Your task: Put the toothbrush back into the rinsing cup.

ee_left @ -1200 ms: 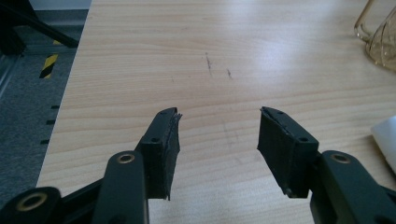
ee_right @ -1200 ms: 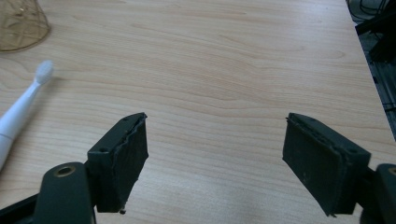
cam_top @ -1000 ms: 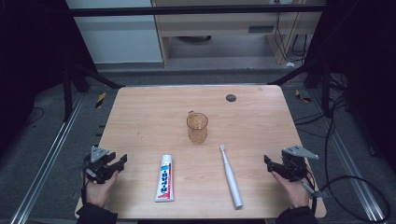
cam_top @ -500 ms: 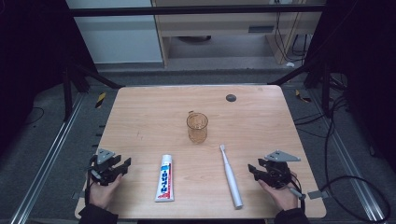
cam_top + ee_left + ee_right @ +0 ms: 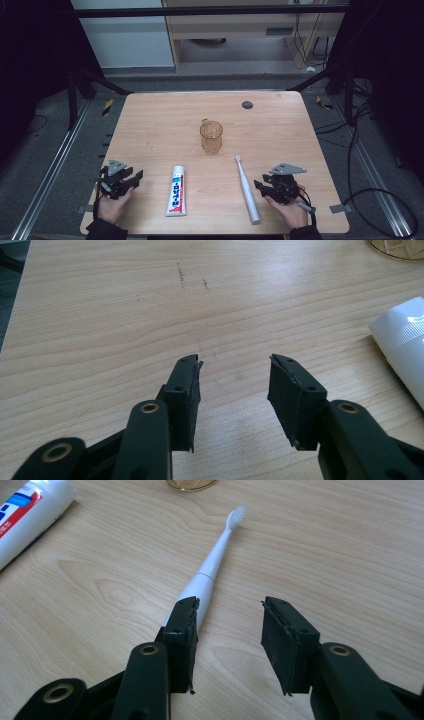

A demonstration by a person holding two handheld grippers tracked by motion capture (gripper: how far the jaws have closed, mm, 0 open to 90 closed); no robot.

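- The right gripper, a black two-jaw tool held in the person's right hand, sits at the near right of the pale wooden table; its jaws stand spread with nothing between them.
- Just to its left lies the white electric toothbrush, flat on the wood, bristle head pointing away from the person. In the right gripper view its handle runs out past the left jaw rather than between the two.
- To take it well, the gripper should shift left until the handle sits centred in the gap, then close across the thick body, not the thin neck.
- The left gripper rests at the near left, jaws likewise apart and empty, near a white toothpaste tube with red and blue print.
- Farther off, mid-table, stands an amber patterned glass cup, probably empty, though that is hard to judge here.
- A small dark round disc lies near the far edge.
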